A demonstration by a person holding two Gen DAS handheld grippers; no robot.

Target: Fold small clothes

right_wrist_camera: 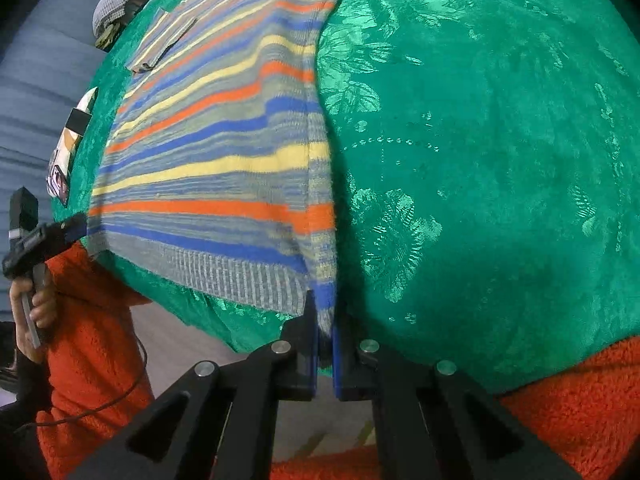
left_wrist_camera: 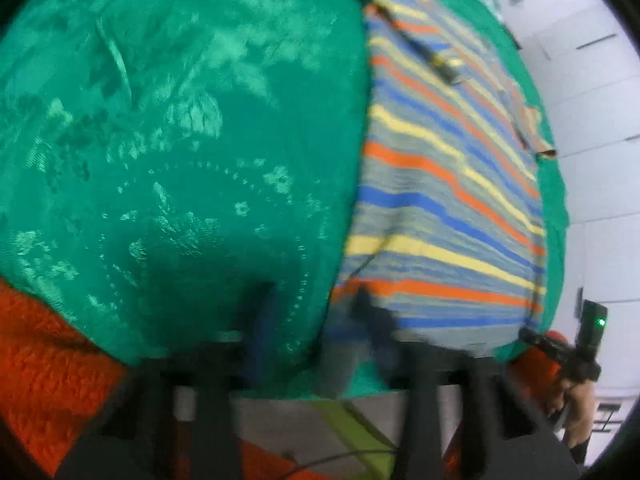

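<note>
A knit sweater [left_wrist_camera: 440, 200] striped in blue, orange, yellow and grey lies flat on the green patterned tablecloth [left_wrist_camera: 180, 140]. In the left wrist view my left gripper [left_wrist_camera: 316, 316] is blurred; its fingers stand apart at the sweater's near corner, with the cloth edge and green tablecloth showing in the gap. In the right wrist view my right gripper [right_wrist_camera: 325, 336] is shut on the sweater [right_wrist_camera: 224, 152] at the opposite near corner, a blue-striped fold pinched between its pads. A hand holds the left gripper [right_wrist_camera: 72, 226] at the sweater's other hem corner. The right gripper [left_wrist_camera: 532, 336] shows at the table's edge.
A grey checked bundle of clothes [right_wrist_camera: 116, 0] lies at the table's far end. Cards or papers [right_wrist_camera: 68, 140] sit along its left edge. Orange fleece sleeves [right_wrist_camera: 580, 408] frame the bottom. The table's near edge [right_wrist_camera: 248, 332] runs just under the hem, with floor below.
</note>
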